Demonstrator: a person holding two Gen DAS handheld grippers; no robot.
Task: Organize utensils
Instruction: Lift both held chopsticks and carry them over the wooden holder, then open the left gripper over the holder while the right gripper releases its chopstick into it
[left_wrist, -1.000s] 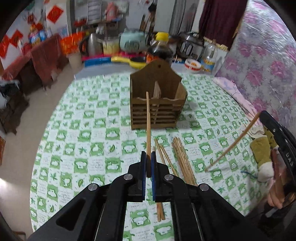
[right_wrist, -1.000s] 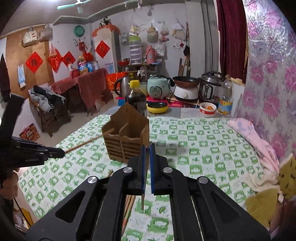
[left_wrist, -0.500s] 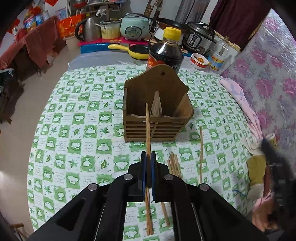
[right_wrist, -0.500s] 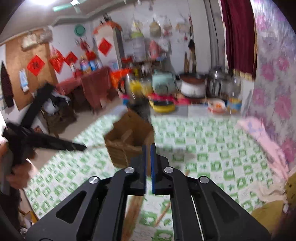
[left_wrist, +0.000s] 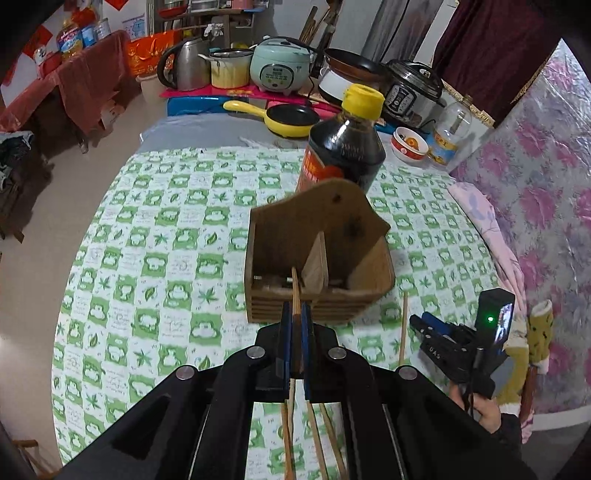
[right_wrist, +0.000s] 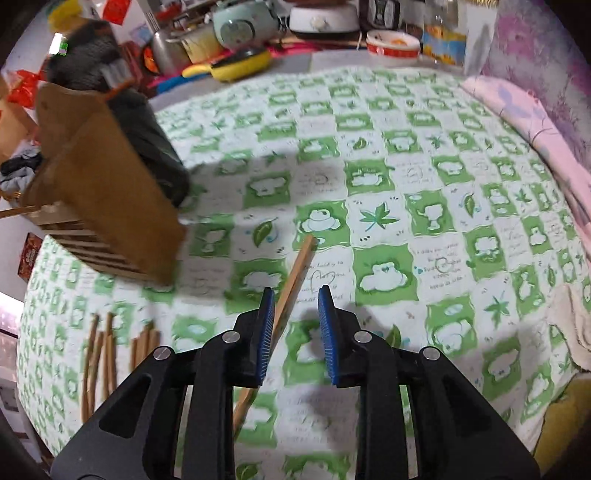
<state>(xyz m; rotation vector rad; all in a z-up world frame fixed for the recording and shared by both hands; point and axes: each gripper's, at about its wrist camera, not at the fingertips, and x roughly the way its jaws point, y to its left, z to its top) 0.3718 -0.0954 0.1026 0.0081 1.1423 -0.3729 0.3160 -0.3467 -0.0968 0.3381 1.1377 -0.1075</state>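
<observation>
While left gripper (left_wrist: 294, 317) clamps chopstick (left_wrist: 295, 291) (over holder (left_wrist: 317, 291)) | right gripper (right_wrist: 296, 308) gapes

Home kitchen-dining room, rice cooker (left_wrist: 279, 69), kettle (left_wrist: 183, 65), pressure cooker (left_wrist: 413, 96), checked tablecloth (left_wrist: 155, 229)

The round table's cloth (left_wrist: 177, 236) is a white-and-green check printed with green leaves, pale frogs and bears. The slatted wooden utensil holder (left_wrist: 317, 258) is mid-brown, and the bamboo chopstick (left_wrist: 295, 291) above it a lighter tan, like the loose chopsticks (right_wrist: 107, 354) lying on the cloth. Both black grippers carry blue ribbed finger pads (right_wrist: 266, 332). The plastic sauce bottle (left_wrist: 341, 147) is dark brown with a yellow cap and orange-red label. Behind it sit a yellow frying pan (left_wrist: 284, 118) with a black inside and a mint-green rice cooker (left_wrist: 279, 70). The wall covering (left_wrist: 546, 192) is grey-lilac with pink flowers.
</observation>
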